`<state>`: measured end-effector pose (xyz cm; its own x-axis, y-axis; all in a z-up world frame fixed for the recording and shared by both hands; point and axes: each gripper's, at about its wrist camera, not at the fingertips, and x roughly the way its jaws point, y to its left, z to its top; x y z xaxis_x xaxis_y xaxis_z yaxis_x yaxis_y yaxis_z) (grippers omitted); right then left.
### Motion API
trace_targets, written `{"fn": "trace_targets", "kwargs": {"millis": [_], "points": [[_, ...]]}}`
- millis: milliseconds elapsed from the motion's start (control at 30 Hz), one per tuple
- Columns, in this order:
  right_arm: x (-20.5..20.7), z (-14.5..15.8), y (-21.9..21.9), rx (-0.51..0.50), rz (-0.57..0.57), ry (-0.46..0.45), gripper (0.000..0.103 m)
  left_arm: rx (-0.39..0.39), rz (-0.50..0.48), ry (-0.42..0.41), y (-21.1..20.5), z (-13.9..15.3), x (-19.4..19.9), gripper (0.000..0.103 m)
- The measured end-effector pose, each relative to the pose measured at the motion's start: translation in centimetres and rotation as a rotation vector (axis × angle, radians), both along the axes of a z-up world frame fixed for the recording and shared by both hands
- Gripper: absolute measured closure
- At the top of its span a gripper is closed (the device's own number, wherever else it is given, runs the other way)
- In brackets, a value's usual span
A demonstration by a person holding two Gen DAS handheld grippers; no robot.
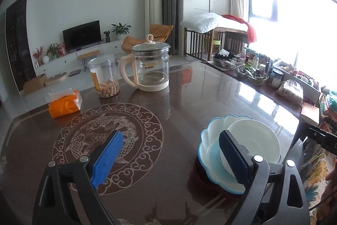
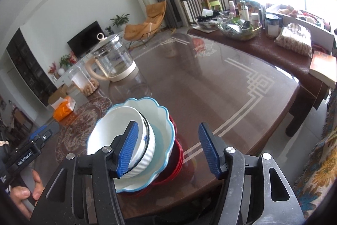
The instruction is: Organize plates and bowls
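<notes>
Near the table's front edge a stack stands: a white ribbed bowl [image 2: 113, 132] lies tilted inside a blue-rimmed scalloped bowl [image 2: 160, 115], which rests on red plates [image 2: 179, 153]. In the left wrist view the white bowl [image 1: 254, 138] and the scalloped bowl [image 1: 208, 153] show at lower right. My left gripper [image 1: 170, 157] is open over bare table, its right finger in front of the stack. My right gripper [image 2: 168, 149] is open just above the stack's right side, with its left finger in front of the white bowl and nothing gripped. A hand [image 2: 25, 191] holds the left gripper's handle.
A glass kettle [image 1: 151, 64], a clear jar of peanuts [image 1: 105, 77] and an orange tissue pack [image 1: 65, 103] stand toward the table's far left. A lower side table [image 2: 273, 52] crowded with baskets, bottles and a book [image 2: 324, 66] runs along the right.
</notes>
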<state>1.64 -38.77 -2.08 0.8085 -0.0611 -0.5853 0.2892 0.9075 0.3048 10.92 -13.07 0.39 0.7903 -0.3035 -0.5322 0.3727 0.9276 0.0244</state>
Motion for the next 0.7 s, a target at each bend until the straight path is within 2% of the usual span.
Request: {"fn": "trace_targets", "kwargs": {"millis": [33,100,133,267,333,433,533,600,700], "points": [[-1.1,0.7,0.8,-0.030,-0.022,-0.018,0.030,0.013,0.005,-0.030,0.4,0.5,-1.1,0.002],[-3.4,2.1,2.6,-0.086,-0.062,-0.056,0.029,0.024,0.006,-0.062,1.4,1.4,-3.2,0.000],[-4.7,2.6,3.6,-0.108,-0.078,-0.071,0.025,0.025,-0.002,-0.055,1.8,1.7,-4.1,0.000],[-9.5,2.9,7.5,-0.190,-0.132,-0.109,0.023,0.064,-0.019,0.016,2.7,2.5,-8.2,0.000],[-10.9,2.0,9.0,-0.210,-0.147,-0.076,0.022,0.093,-0.008,0.029,3.0,2.3,-10.6,0.000],[-12.2,-0.2,9.8,-0.183,-0.144,-0.019,0.022,0.145,0.049,0.030,3.2,1.6,-13.3,0.000],[-12.6,-1.7,9.5,-0.116,-0.152,0.071,0.022,0.126,0.010,0.055,3.5,1.0,-15.1,0.000],[-13.2,-1.4,9.6,-0.104,-0.158,0.099,0.022,0.122,-0.004,0.089,3.6,0.8,-15.7,0.000],[-14.1,0.0,10.4,-0.154,-0.178,0.115,0.022,0.133,0.009,0.118,3.4,0.7,-15.8,0.000]]}}
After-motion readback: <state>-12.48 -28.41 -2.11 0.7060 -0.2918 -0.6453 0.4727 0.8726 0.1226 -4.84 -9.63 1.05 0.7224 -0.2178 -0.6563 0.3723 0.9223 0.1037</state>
